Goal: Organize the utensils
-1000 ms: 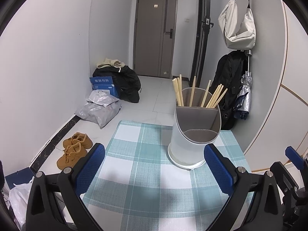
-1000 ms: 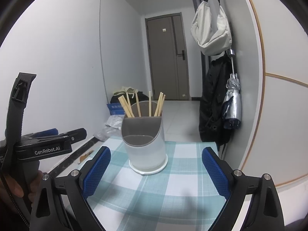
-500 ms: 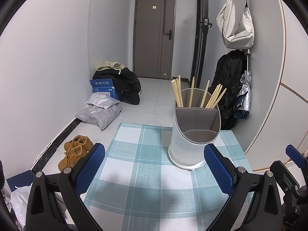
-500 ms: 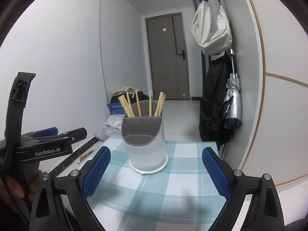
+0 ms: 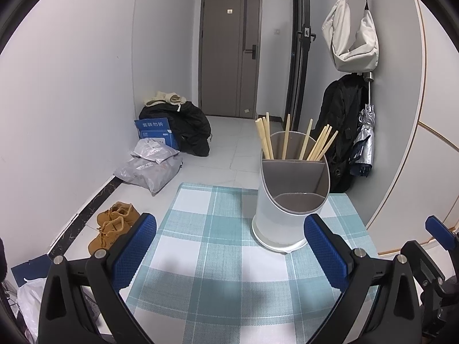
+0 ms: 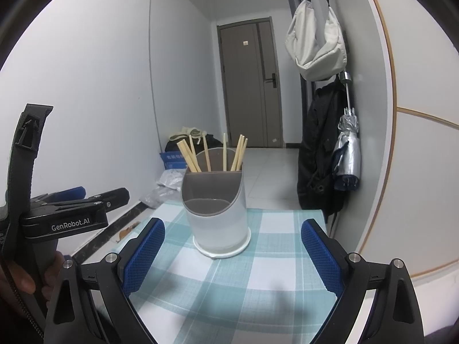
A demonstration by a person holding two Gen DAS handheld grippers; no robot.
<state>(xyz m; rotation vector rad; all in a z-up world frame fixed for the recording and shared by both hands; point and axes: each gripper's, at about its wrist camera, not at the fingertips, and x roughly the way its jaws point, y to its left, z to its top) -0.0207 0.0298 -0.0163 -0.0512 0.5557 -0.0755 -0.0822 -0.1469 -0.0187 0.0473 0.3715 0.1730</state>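
A white utensil holder (image 5: 289, 206) (image 6: 216, 212) with a grey inner divider stands on the teal checked tablecloth (image 5: 218, 258) (image 6: 258, 272). Several wooden chopsticks (image 5: 287, 142) (image 6: 212, 154) lean in its rear compartment; the front compartment looks empty. My left gripper (image 5: 229, 252) is open, hovering low in front of the holder and to its left, with nothing between its blue pads. My right gripper (image 6: 232, 255) is also open and empty, just short of the holder. The left gripper's body (image 6: 66, 218), held in a hand, shows at the left of the right wrist view.
The table ends just behind the holder. Beyond lie a tiled floor, brown shoes (image 5: 114, 226), plastic bags (image 5: 152, 166), a blue box (image 5: 155, 132) and a black bag (image 5: 186, 126). A coat (image 6: 318, 154), umbrella (image 6: 348, 152) and white bag (image 6: 315, 43) hang on the right wall.
The left gripper has risen slightly and tipped up, so the holder sits a bit lower in its view. The right gripper has barely moved. Both stay open.
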